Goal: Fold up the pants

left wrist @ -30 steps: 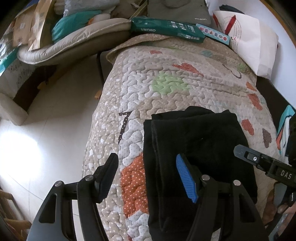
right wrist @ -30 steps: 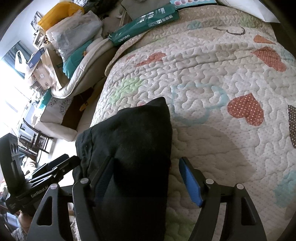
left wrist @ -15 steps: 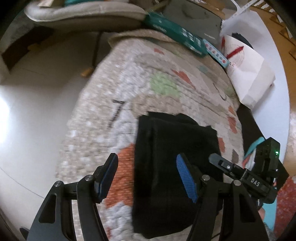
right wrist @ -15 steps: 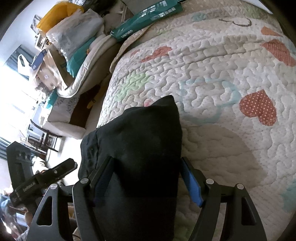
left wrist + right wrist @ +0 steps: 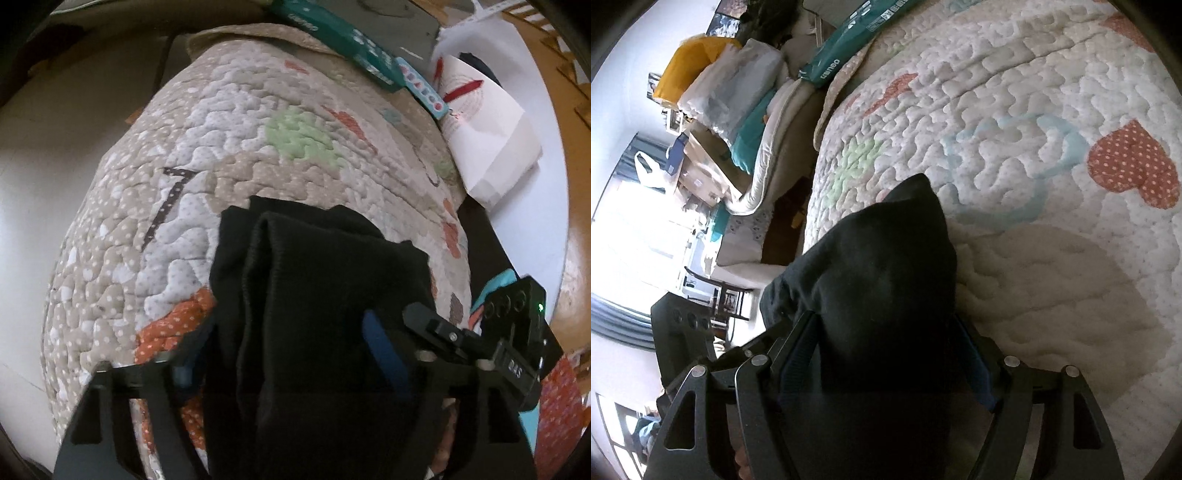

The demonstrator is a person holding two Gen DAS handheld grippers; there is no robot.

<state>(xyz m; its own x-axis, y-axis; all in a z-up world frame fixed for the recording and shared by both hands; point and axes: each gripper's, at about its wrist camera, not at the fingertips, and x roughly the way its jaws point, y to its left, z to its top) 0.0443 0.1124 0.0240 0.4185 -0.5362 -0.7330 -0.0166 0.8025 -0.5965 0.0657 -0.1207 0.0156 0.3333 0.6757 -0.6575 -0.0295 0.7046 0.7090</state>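
The black pants (image 5: 325,295) lie folded into a thick bundle on the quilted bedspread (image 5: 229,155). My left gripper (image 5: 284,354) straddles the bundle's near end, blue pads against both sides of the cloth. My right gripper (image 5: 882,354) straddles the other side of the same bundle (image 5: 886,266), its blue-padded fingers (image 5: 975,365) pressing into the cloth. The right gripper's body (image 5: 480,343) shows in the left wrist view just right of the pants. The left gripper's body (image 5: 687,325) shows at the left of the right wrist view.
The bed's left edge drops to a pale floor (image 5: 55,155). A green box (image 5: 340,40) and a white paper bag (image 5: 484,125) sit at the far end of the bed. A padded lounger with piled bags (image 5: 738,99) stands beside the bed.
Both grippers moved forward over the folded pants and their jaws narrowed onto the bundle. The left one was beside the pants a second ago and now spans them.
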